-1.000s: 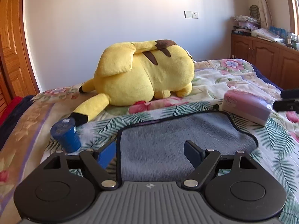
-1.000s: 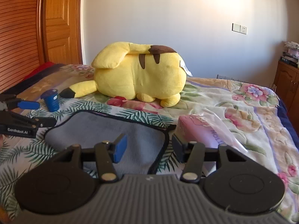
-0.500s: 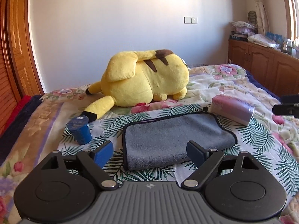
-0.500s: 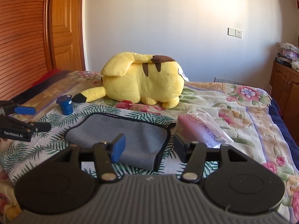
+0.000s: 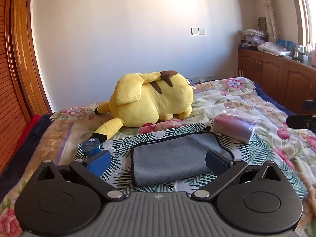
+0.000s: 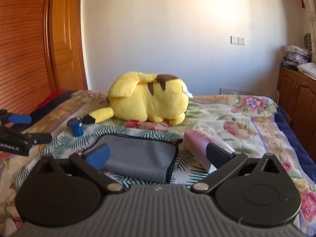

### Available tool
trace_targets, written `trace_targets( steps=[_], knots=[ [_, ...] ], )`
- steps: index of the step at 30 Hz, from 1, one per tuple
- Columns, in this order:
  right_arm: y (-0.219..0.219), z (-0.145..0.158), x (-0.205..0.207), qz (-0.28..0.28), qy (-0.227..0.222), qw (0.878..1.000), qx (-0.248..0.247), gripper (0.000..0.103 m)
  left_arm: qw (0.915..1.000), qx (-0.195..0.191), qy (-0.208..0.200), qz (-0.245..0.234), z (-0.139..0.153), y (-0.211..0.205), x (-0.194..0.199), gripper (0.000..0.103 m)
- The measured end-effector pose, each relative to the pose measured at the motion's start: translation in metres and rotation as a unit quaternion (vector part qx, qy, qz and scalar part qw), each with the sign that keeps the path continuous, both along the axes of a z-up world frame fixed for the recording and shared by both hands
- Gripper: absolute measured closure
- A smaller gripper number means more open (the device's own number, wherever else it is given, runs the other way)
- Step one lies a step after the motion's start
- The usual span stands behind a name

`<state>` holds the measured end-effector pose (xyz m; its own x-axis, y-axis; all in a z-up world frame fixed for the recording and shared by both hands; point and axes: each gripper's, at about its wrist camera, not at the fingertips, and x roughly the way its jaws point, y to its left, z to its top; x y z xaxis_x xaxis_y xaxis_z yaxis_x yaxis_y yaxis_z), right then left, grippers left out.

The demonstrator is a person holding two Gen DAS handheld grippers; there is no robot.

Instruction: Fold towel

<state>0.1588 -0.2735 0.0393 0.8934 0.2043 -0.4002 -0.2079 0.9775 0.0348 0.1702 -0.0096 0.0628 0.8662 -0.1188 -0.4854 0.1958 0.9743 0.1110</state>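
Both sets of fingers spread wide, empty, raised above the bed [image 5: 227, 98] w/ nothing between the pads: left gripper [image 5: 157, 161] looking over the towel's left half, right gripper [image 6: 157, 155] over its right end. Just beyond, grey towel [image 5: 173, 156] w/ dark piped edge, lying flat on the palm-print blanket, apparently already doubled, rounded fold edge nearest the cameras. Looks light, soft, limp; likely to sag and slide on the blanket, not fragile. Best hold prob. at the piped corners, one per gripper, pinching all layers. Beside it: blue cup [image 5: 90, 148] on the left, apart; pink tissue pack [image 5: 235, 127] just off the far right corner. Farther back, yellow plush toy [image 5: 152, 98], then wall.
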Motion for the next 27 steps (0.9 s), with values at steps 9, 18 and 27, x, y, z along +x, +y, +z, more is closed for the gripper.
trace_targets(
  steps=[9, 18, 27],
  knots=[
    [0.0, 0.013, -0.025, -0.009, -0.011, 1.0, 0.001, 0.0, 0.9993, -0.033, 0.006, 0.016, 0.004, -0.007, -0.037, 0.016],
    [0.008, 0.012, -0.055, -0.01, -0.019, 1.0, 0.004, 0.0, 0.9988, -0.038, 0.005, 0.03, 0.003, 0.001, -0.073, 0.016],
    [0.019, 0.0, -0.082, -0.002, -0.007, 1.0, 0.01, 0.0, 0.998, -0.046, 0.015, 0.04, -0.01, 0.008, -0.105, 0.016]
  ],
)
